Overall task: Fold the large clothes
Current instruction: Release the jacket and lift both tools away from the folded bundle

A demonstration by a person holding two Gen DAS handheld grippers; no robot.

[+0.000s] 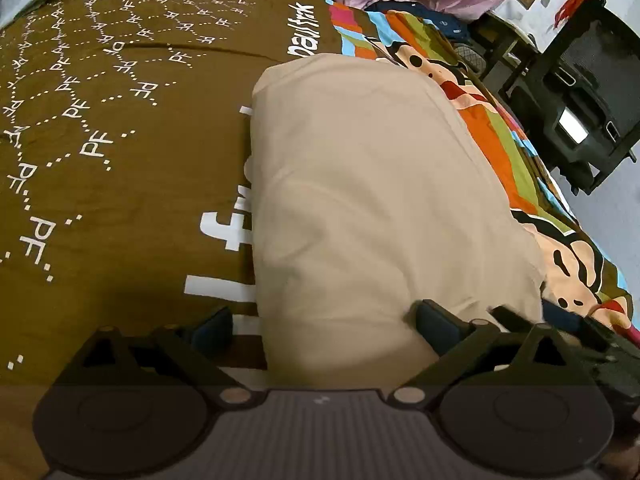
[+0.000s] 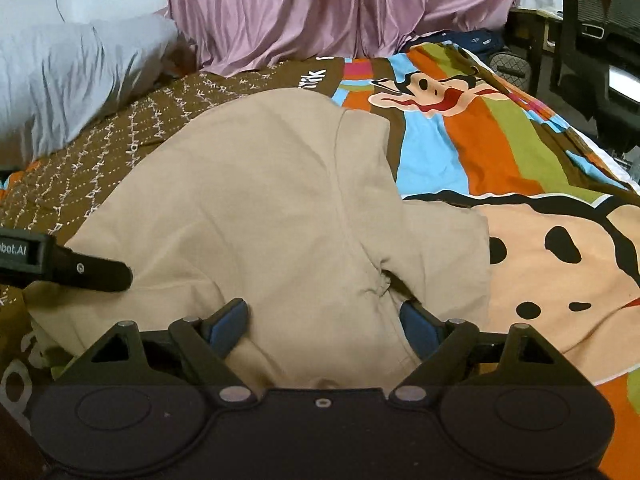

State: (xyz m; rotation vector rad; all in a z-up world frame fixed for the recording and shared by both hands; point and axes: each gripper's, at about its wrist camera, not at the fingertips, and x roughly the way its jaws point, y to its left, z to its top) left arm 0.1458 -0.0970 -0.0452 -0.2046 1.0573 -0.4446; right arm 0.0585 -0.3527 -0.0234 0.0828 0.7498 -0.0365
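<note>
A beige garment (image 1: pixel 360 180) lies folded into a long shape on the brown and striped bedspread (image 1: pixel 120 140). My left gripper (image 1: pixel 324 326) is open at the garment's near end, one finger over the bedspread and the other over the cloth. In the right wrist view the garment (image 2: pixel 260 200) lies spread, with a sleeve (image 2: pixel 444 248) out to the right. My right gripper (image 2: pixel 324 326) is open wide, low over the near edge, and cloth lies between its fingers with the pads off it. A dark finger (image 2: pixel 96 270) of the left gripper rests on the garment's left side.
A pink curtain (image 2: pixel 320 8) hangs behind the bed. A grey pillow (image 2: pixel 60 80) lies at the far left. Black furniture (image 1: pixel 580 112) stands on the floor beyond the bed's right edge. Dark blue cloth (image 2: pixel 472 40) sits at the far right corner of the bed.
</note>
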